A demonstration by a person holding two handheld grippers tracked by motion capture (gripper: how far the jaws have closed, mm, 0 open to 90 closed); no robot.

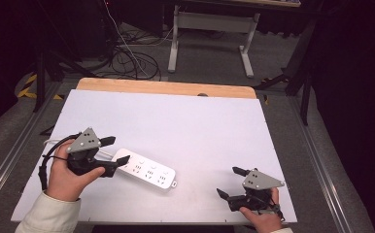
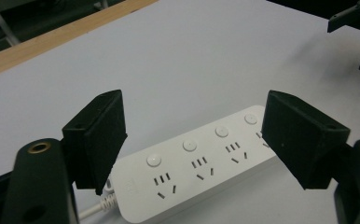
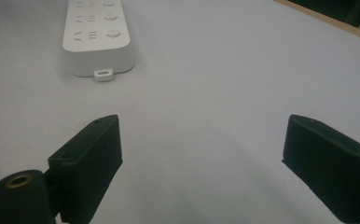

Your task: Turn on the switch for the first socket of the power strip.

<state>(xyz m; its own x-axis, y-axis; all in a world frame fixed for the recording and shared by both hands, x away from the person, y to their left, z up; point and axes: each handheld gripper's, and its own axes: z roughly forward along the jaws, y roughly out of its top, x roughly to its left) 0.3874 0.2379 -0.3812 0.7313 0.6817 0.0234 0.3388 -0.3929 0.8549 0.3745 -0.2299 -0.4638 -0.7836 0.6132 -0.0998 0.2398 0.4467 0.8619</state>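
Presently the left gripper [image 1: 111,154] hangs over the strip's [image 1: 145,170] cable end, jaws wide and empty, placed to straddle it. Right gripper [image 1: 230,182] rests apart, open, holding nothing.

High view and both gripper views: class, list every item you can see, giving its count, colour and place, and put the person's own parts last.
White plastic power strip: one, white, on the sheet at front left, lying flat beside the left tool.
Round buttons: four in the left gripper view, white, in a row along the strip's top face.
White table sheet: one, white, covering most of the table.
Wooden table edge: one, light brown, along the far side.
Metal table frame: one, pale grey, on the floor beyond the table.
Floor cables: a tangle, black and white, far left floor.
Left tool: one, black, jaws open, nothing between them.
Right tool: one, black, jaws open, front right.
Hands: two, at the near edge.
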